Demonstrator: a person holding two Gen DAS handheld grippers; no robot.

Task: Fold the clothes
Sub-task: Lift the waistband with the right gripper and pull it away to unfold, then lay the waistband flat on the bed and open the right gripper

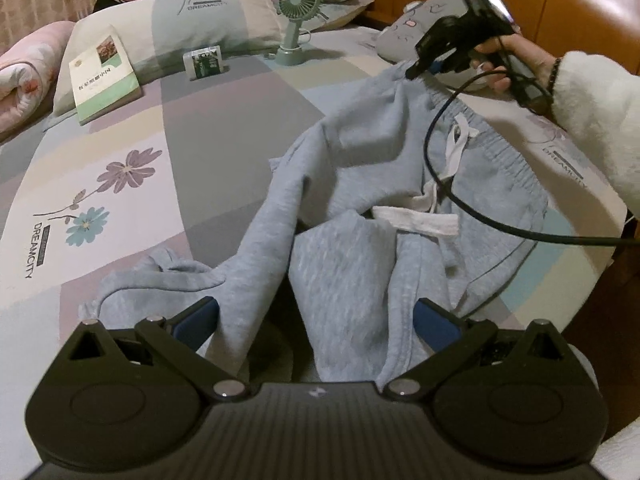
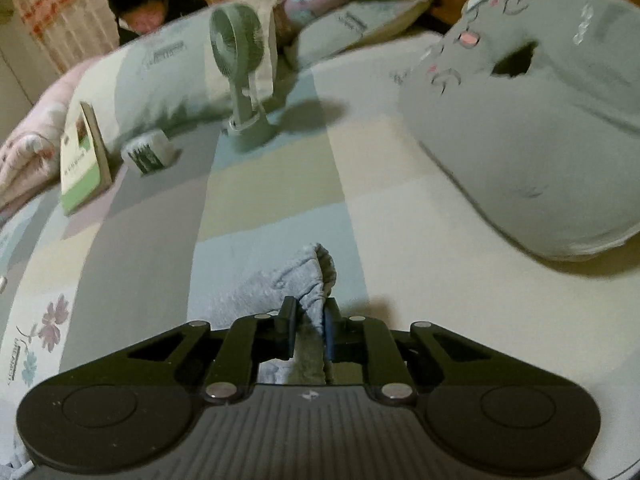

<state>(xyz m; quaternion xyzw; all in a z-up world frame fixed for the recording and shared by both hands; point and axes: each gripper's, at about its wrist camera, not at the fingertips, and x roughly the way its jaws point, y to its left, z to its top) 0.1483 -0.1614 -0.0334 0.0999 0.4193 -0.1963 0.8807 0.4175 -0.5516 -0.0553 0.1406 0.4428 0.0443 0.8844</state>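
1. Item: grey sweatpants [image 1: 360, 184], lying crumpled on the bedsheet [image 1: 224, 128]. In my left wrist view they fill the centre and lower centre. The waistband with its white drawstring [image 1: 416, 218] sits centre right, and one leg trails toward the lower left.

2. Long axis: I judge it runs from the waistband corner at upper right of the left view down to the leg end at lower left. It is bunched, not straight.

3. Right gripper [image 2: 309, 330]: clenched on a gathered fold of the waistband, which pokes up between the two fingers in the lower centre of my right view. In the left view the same tool [image 1: 416, 70] sits at the upper right, at the far corner of the pants.

4. Left gripper [image 1: 316, 316]: jaws spread wide at the bottom of its frame. Cloth lies between them, and the left finger [image 1: 198, 322] has cloth against it, but the pads do not pinch anything.

5. Deciding relation: the pants lie straight ahead of and under my left jaws, so that hand is nearer the leg end, while my right holds the waist end. Closing the left on the cloth would give me both ends to stretch the axis.

6. Bystanders: book [image 1: 104, 76], small fan [image 1: 298, 20] and grey cushion [image 2: 532, 128], well apart from the pants.
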